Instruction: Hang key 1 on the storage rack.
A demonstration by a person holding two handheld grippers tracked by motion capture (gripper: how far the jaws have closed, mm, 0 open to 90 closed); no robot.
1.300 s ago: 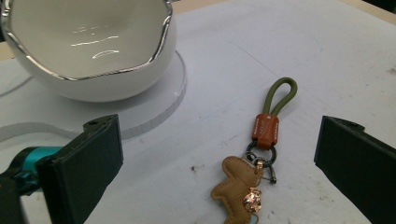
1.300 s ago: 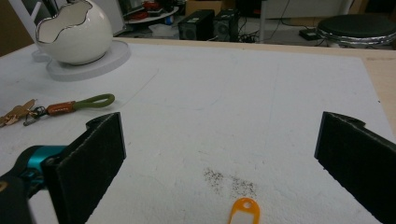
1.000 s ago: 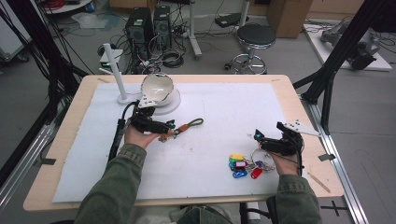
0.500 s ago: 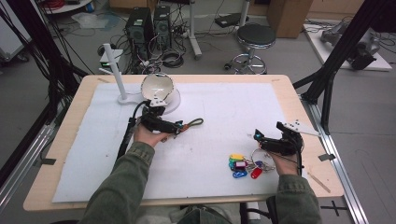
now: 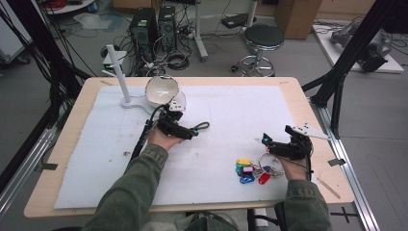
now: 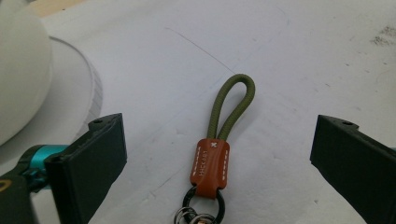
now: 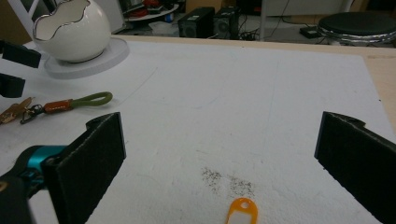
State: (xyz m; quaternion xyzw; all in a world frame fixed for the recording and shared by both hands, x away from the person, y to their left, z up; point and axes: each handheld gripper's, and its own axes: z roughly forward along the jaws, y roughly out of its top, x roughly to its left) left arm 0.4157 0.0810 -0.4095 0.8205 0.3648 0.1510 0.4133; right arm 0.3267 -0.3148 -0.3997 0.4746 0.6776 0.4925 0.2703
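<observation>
A keychain lies on the white mat: an olive cord loop, a brown leather tab and a metal ring. My left gripper is open, one jaw on each side of the tab and not touching it. From above, the left gripper points right, with the olive loop just past its tips. My right gripper is open near the right edge, empty, just above a bunch of coloured key tags. An orange tag lies under the right gripper.
A white egg-shaped bowl sits on a round base behind the left hand, beside a white post. The keychain and bowl show far left in the right gripper view. White mat stretches between the hands.
My left gripper has moved right, away from the bowl and over the keychain, so its jaws now stand astride the leather tab. The right gripper and key tags have not moved.
</observation>
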